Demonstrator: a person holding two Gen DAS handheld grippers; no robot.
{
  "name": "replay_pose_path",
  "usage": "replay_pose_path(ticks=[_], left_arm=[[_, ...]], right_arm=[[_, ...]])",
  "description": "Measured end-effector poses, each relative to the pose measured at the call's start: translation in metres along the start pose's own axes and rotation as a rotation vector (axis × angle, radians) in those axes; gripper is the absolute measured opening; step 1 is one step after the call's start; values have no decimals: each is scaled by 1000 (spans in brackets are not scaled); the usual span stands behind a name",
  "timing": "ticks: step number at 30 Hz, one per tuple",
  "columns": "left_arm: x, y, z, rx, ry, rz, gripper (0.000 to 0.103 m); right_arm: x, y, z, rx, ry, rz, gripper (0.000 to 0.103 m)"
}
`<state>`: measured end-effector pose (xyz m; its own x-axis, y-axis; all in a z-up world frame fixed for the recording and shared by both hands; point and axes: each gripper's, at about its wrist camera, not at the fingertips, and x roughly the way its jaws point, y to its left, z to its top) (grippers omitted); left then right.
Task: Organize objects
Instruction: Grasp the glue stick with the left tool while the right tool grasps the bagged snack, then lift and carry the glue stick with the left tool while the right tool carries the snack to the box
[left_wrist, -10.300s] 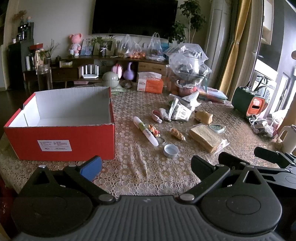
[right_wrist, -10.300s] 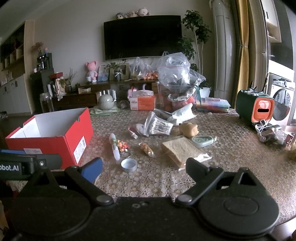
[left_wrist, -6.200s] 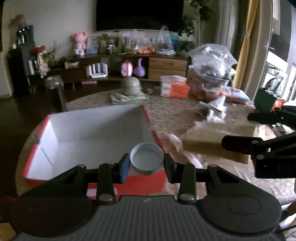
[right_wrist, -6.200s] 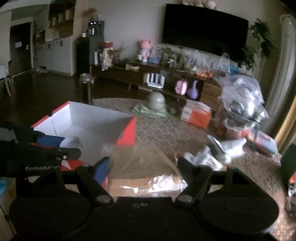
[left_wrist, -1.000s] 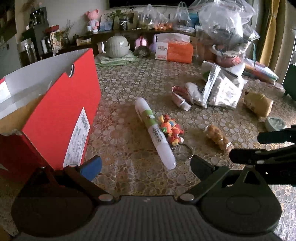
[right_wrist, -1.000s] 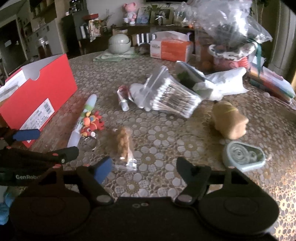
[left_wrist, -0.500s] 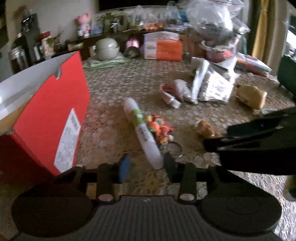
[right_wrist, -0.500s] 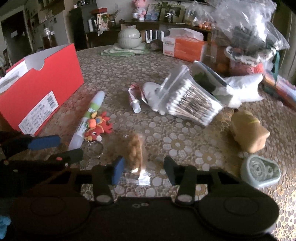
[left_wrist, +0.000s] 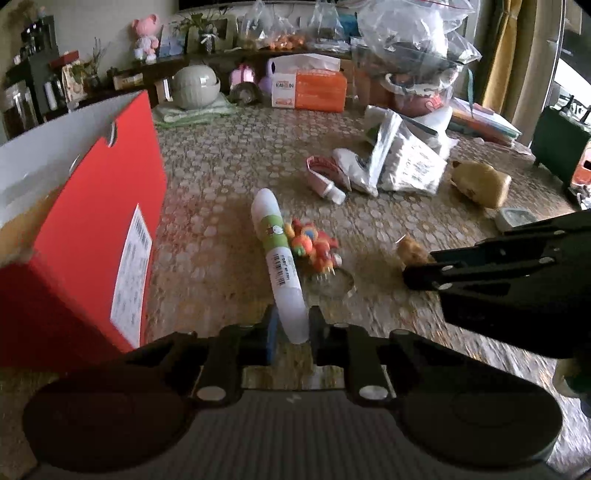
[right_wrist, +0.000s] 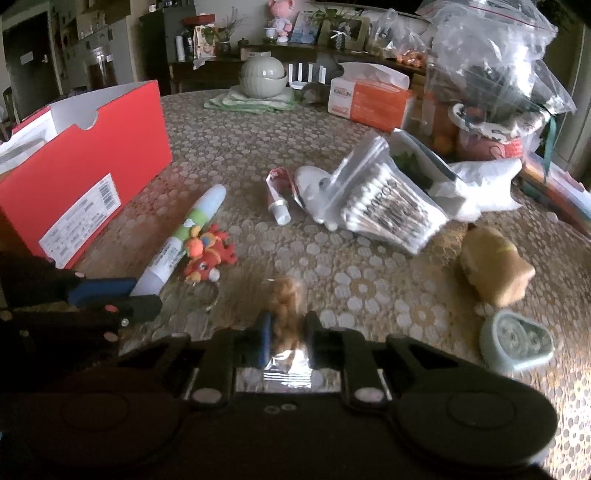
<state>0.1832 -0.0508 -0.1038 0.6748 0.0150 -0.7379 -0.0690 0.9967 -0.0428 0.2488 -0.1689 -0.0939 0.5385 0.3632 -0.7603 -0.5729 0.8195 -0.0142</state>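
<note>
Gripping the white tube (left_wrist: 282, 258), left gripper (left_wrist: 291, 330); right gripper (right_wrist: 286, 341) jaws apparently clamped on snack packet (right_wrist: 284, 306)

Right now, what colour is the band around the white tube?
Green band on the white tube; left wrist view shows it best.

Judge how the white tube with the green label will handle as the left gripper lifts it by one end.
The white tube looks rigid, so it should stay straight rather than droop. The left gripper clamps only its near end, so the far end may sag or pivot. Its round, smooth body would probably roll if released; the orange keychain toy beside it may get nudged.
</note>
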Motion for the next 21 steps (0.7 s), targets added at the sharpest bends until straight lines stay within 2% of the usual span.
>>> replay_pose_path(ticks=[9,18,21], left_arm=[[-35,7,-32,39,57,-44,16],[-40,10,-34,48,49,-68,16],[-38,9,-32,60,43,-67,29]], right_arm=[[-39,10,-35,-2,10,14,18],[-47,12,-48,15,17,17,18],[-46,10,-50,19,17,22,18]])
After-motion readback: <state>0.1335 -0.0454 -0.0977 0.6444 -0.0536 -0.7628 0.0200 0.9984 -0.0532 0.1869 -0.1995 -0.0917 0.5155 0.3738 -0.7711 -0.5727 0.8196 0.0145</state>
